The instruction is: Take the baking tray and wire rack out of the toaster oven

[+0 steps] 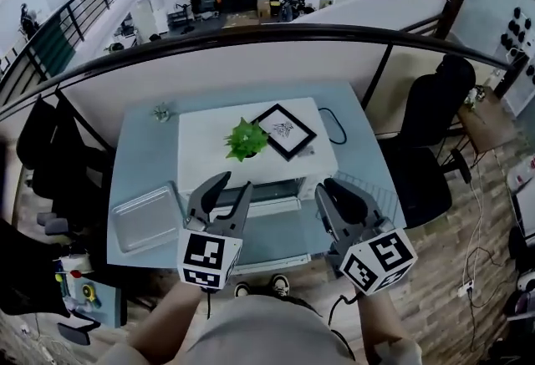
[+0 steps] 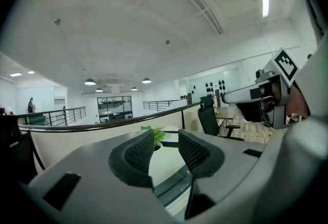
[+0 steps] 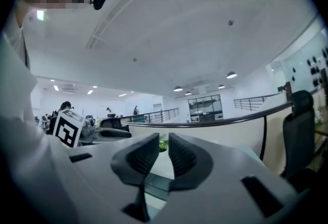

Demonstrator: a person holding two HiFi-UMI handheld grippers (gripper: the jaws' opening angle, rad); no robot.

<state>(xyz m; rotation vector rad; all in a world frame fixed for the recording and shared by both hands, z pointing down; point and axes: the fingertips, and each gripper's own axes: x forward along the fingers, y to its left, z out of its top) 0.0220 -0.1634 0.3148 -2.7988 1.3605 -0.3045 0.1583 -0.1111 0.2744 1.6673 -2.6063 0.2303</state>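
The left claw [image 1: 234, 185] was held up off the desk [image 1: 150, 154], pointing almost level. In the left gripper view its two ribbed pads [image 2: 141, 152] stood clearly apart, with nothing between them. Only the white top of the toaster oven [image 1: 251, 156] and a green plant [image 1: 247, 138] showed through the gap. The right claw [image 1: 328, 188] hovered beside it at about the same height, also empty. Its pads [image 3: 182, 155] were drawn nearly together, leaving just a narrow slit.

The oven sat just ahead of and below both claws, between their lines of aim. The plant and a black picture frame [image 1: 284, 131] rested on its roof, beyond the claw tips. The baking tray [image 1: 146, 217] lay flat on the desk outside the oven, to the left of the left claw and well below it. To the right of the right claw, partly hidden behind it, a grid of thin wires that looked like the wire rack [image 1: 383, 192] lay on the desk at the oven's side. Further right of that claw stood a black office chair [image 1: 435, 129].
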